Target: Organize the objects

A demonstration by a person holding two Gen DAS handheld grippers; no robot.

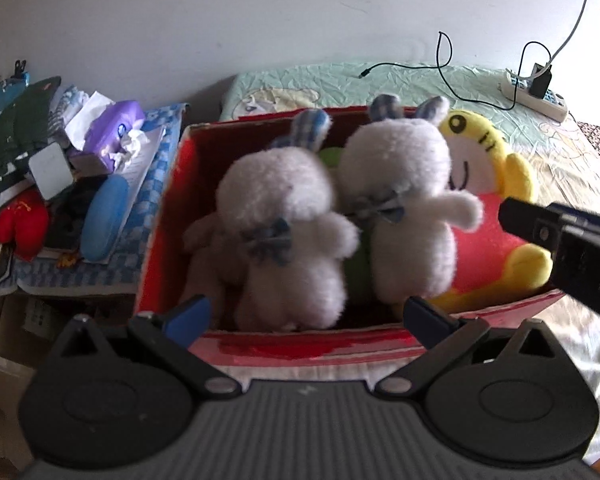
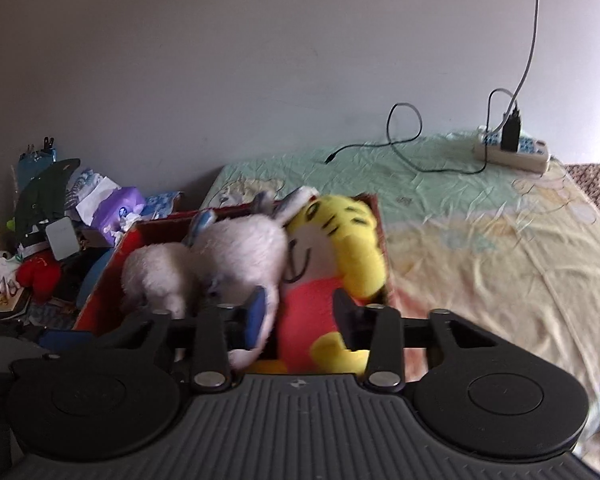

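Note:
A red cardboard box (image 1: 168, 216) stands on the bed and holds two white plush rabbits (image 1: 288, 240) (image 1: 408, 208), a yellow tiger plush in a red shirt (image 1: 484, 200) and something green between the rabbits. My left gripper (image 1: 306, 316) is open and empty at the box's near wall, below the rabbits. My right gripper (image 2: 302, 320) has its jaws around the tiger plush's red body (image 2: 312, 300) at the box's right end (image 2: 376, 216); it enters the left wrist view from the right (image 1: 540, 228). The rabbits (image 2: 236, 256) lean against the tiger.
A cluttered pile lies left of the box: a purple tissue pack (image 1: 112, 132), a blue case (image 1: 104, 220), a red plush (image 1: 20, 224). A power strip (image 1: 536, 96) with black cables (image 1: 444, 68) lies at the bed's far right. The patterned bedsheet (image 2: 480, 240) stretches right of the box.

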